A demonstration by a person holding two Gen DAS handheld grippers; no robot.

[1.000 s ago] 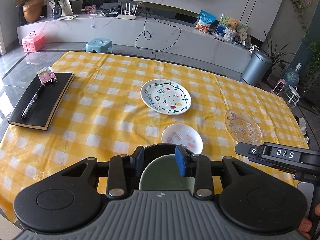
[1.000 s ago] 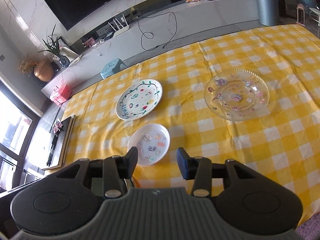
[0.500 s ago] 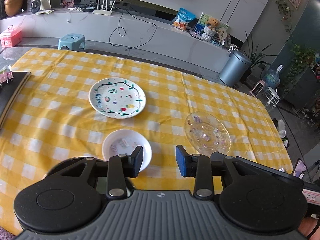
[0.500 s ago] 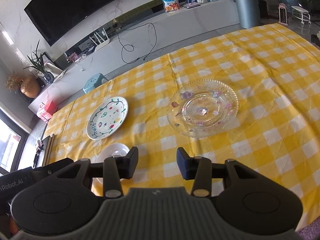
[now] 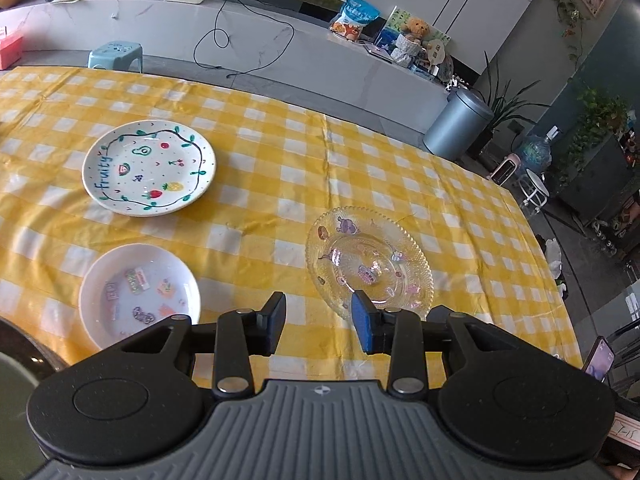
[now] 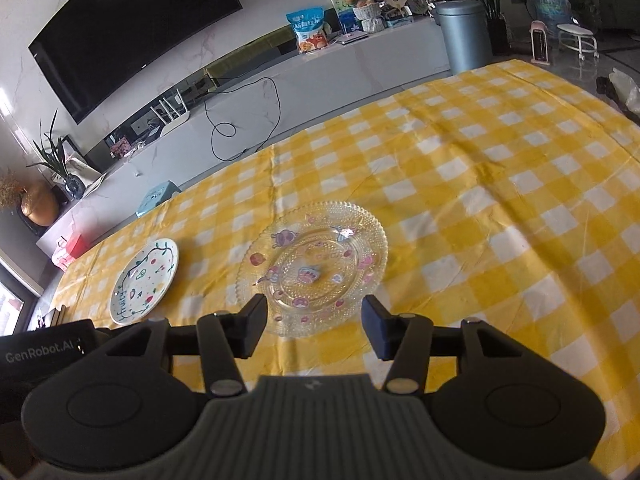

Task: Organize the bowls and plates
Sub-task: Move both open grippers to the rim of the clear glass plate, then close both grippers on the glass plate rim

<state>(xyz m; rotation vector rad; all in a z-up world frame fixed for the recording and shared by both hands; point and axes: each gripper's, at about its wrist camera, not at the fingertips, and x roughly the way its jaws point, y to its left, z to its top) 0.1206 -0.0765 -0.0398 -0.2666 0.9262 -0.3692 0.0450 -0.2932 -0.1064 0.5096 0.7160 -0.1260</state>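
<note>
A clear glass plate with cartoon stickers lies on the yellow checked tablecloth. A white plate painted with fruit lies further left. A small white bowl with stickers sits near the front left. A green bowl in a dark dish shows at the bottom left edge. My left gripper is open and empty, between the white bowl and the glass plate. My right gripper is open and empty, just in front of the glass plate's near rim.
The table's right edge drops to the floor. Beyond the table stand a low white TV counter, a blue stool and a grey bin. The left gripper's body shows at the right wrist view's left edge.
Both grippers have swung to the right, away from the green bowl, and now face the glass plate. The right gripper's jaws have opened wider. No dish has moved.
</note>
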